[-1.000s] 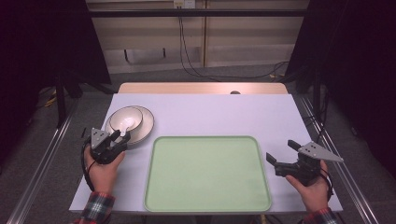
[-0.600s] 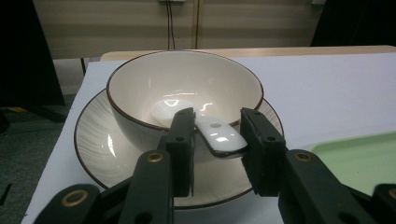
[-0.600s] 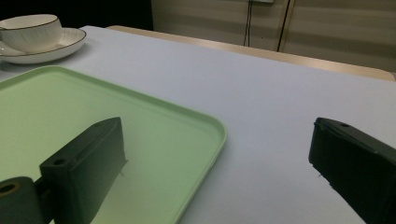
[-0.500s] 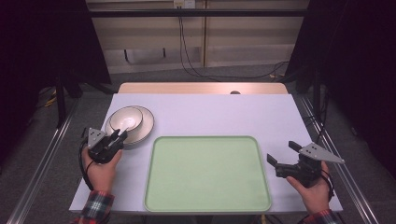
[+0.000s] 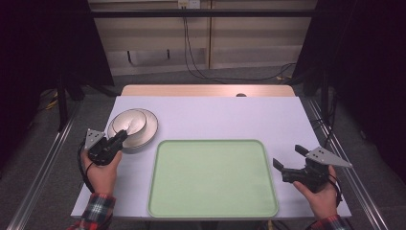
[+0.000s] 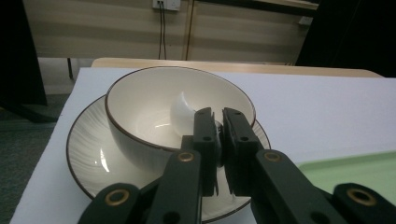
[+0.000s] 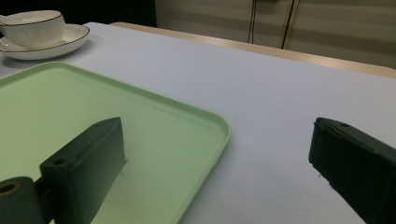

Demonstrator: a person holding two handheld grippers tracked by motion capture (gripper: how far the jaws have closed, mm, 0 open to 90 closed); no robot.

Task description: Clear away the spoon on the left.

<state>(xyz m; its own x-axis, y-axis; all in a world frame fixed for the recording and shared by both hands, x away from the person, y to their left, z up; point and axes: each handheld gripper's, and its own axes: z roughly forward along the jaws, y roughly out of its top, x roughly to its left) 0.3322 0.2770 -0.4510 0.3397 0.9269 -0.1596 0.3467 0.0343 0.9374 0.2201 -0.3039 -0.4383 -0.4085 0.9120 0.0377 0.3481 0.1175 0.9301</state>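
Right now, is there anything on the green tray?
No. In the high view the green tray is bare, and the bowl sits on its plate on the table beside it.

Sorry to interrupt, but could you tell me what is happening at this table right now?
A person holds tongs in each hand. The left tongs are closed on the near rim of the cream ceramic bowl, which sits on a matching ribbed saucer and holds a white spoon. The right tongs hover open beside the empty pale green plastic tray.
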